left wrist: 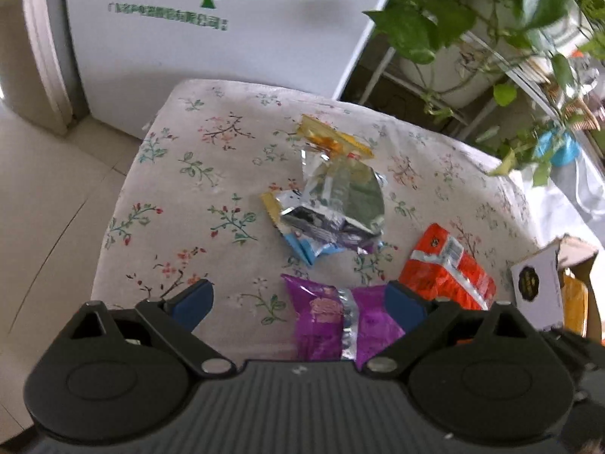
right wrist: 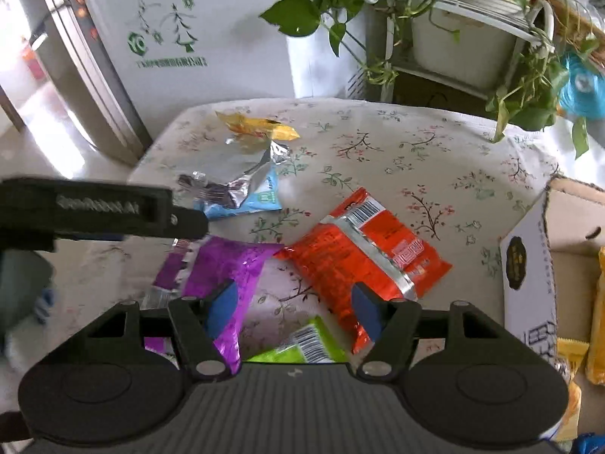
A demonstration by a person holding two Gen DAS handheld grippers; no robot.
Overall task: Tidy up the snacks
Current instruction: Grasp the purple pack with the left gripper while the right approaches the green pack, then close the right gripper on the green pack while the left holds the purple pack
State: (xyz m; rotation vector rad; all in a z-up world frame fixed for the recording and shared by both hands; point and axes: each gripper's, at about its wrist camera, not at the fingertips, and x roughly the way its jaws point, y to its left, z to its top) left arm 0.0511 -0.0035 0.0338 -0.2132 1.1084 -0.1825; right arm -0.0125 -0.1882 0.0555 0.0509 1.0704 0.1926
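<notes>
Both grippers hovering open over the snacks.
Left gripper [left wrist: 298, 299] gaping above purple pack [left wrist: 325, 321]; right gripper [right wrist: 295, 308] near orange pack [right wrist: 359, 253], gripping nothing.

White appliance [left wrist: 227, 49], leafy plant stand [right wrist: 453, 30], tiled floor [left wrist: 45, 208], daylight.

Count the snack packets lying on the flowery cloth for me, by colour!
Purple packet: 1
Orange packet: 1
Green packet: 1
Yellow packet: 1
Blue packet: 1
Silver torn wrappers: too crumpled to count
Total: 5 packets I can tell apart
</notes>
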